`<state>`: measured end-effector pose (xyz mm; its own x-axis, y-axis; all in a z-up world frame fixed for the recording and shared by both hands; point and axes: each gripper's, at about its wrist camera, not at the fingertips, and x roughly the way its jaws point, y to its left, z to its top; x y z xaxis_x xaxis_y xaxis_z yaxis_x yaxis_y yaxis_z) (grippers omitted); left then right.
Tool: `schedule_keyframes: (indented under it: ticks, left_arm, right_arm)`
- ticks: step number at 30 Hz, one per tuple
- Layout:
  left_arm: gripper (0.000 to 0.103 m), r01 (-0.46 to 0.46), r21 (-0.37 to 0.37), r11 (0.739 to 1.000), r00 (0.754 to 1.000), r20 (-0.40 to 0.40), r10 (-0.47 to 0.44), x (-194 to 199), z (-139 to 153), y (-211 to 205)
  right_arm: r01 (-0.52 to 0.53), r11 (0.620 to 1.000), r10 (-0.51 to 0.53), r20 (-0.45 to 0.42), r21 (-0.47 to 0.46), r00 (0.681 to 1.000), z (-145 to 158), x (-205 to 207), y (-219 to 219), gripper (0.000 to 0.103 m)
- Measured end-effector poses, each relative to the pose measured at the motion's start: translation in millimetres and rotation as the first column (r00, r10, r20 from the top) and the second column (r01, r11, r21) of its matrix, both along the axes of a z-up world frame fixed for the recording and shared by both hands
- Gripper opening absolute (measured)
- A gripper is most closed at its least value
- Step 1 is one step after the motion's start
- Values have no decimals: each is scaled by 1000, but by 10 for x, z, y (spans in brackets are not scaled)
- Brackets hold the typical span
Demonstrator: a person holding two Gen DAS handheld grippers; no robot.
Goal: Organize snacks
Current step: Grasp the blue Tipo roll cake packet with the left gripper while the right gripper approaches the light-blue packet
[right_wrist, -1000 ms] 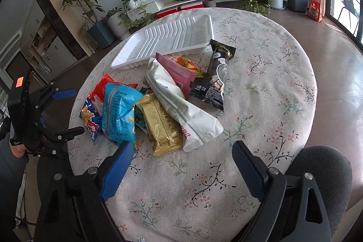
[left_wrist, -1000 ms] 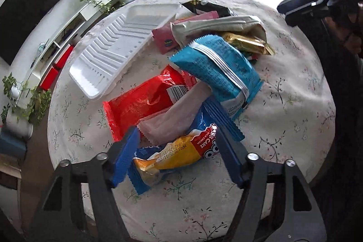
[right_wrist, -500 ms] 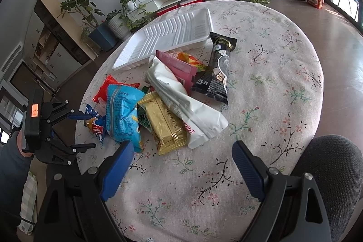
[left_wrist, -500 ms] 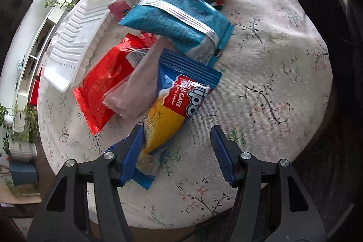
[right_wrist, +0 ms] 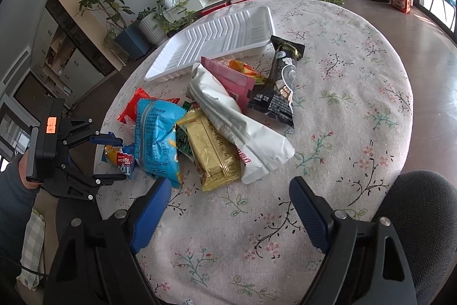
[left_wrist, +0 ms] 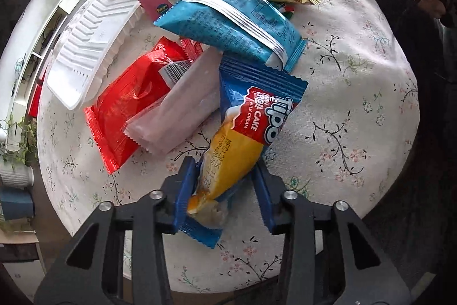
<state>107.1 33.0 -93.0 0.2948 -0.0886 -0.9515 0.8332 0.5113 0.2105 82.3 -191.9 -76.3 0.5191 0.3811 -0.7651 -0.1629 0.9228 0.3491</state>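
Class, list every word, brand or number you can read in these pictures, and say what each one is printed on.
"Tipo", "ROLL CAKE", "MILK CREAM": blue and yellow snack packet.
"Pororo": pink packet.
Date stamp on the blue and yellow snack packet: partly legible, not reliably readable.
Print on the light blue bag, black packet and gold bar: too small or blurred.

Each black claw frame [left_wrist: 225, 185] carries blue ribbed pads [left_wrist: 184, 190] and silver screws; the sleeve [right_wrist: 11, 202] is dark grey-blue.

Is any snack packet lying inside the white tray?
No: the right wrist view shows the white tray with only its ribbed floor, and all packets lie on the tablecloth beside it.
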Motion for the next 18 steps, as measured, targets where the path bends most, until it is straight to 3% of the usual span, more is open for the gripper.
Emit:
schedule_keyframes:
  ticks: [5,9,14,18]
  left_arm:
    - [29,-60,-13,998,998,-5,60,-51,18,-115]
    - [28,-162,-99,982,985,-78,155,-81,78,-135]
    - [27,-318,-207,925,944,-155,290,-128,154,-38]
    - [27,-435,-266,860,897,-205,390,-239,198,113]
  right_arm:
    - [-6,1000,6,-8,-4,1000,-26,18,23,83]
    - [-18,1000,18,-5,-14,1000,-20,26,92,82]
    - [-60,998,60,2,-11,998,25,59,258,82]
    - [-113,994,113,27,2,993,109,122,490,80]
